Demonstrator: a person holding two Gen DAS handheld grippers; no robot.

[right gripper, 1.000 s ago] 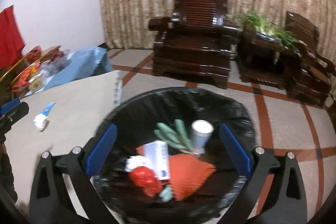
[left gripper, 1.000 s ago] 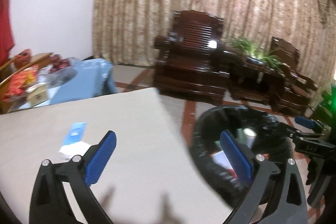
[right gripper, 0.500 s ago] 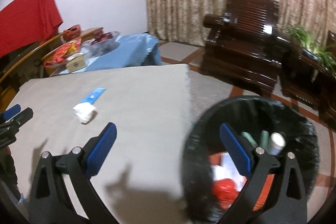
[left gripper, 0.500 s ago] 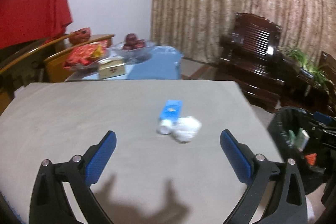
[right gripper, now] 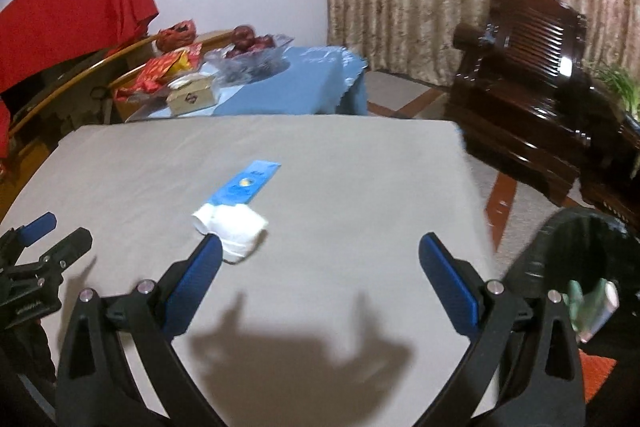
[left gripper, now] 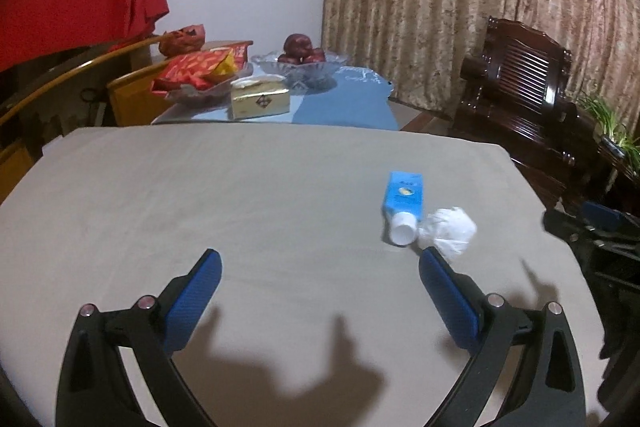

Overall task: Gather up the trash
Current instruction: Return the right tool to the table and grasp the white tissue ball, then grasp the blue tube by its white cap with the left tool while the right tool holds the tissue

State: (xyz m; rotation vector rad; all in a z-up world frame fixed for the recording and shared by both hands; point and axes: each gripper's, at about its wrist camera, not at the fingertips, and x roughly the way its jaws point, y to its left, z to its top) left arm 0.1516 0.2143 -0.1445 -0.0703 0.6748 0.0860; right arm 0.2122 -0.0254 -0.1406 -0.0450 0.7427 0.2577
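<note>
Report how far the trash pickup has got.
Partly done: the black bin beside the table already holds several items. In hand: nothing; the left claw and right claw are both open and empty above the cloth. Left: the blue tube and the crumpled white tissue touching its cap both lie on the table.

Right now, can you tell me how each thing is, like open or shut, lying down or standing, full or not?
Left gripper: open, holding nothing.
Right gripper: open, holding nothing.
Blue tube: lying flat on the table, white cap on.
White paper wad: crumpled, touching the tube's cap end.
Trash bin: open, black liner, some trash inside.
Fruit bowl: holding red fruit.
</note>
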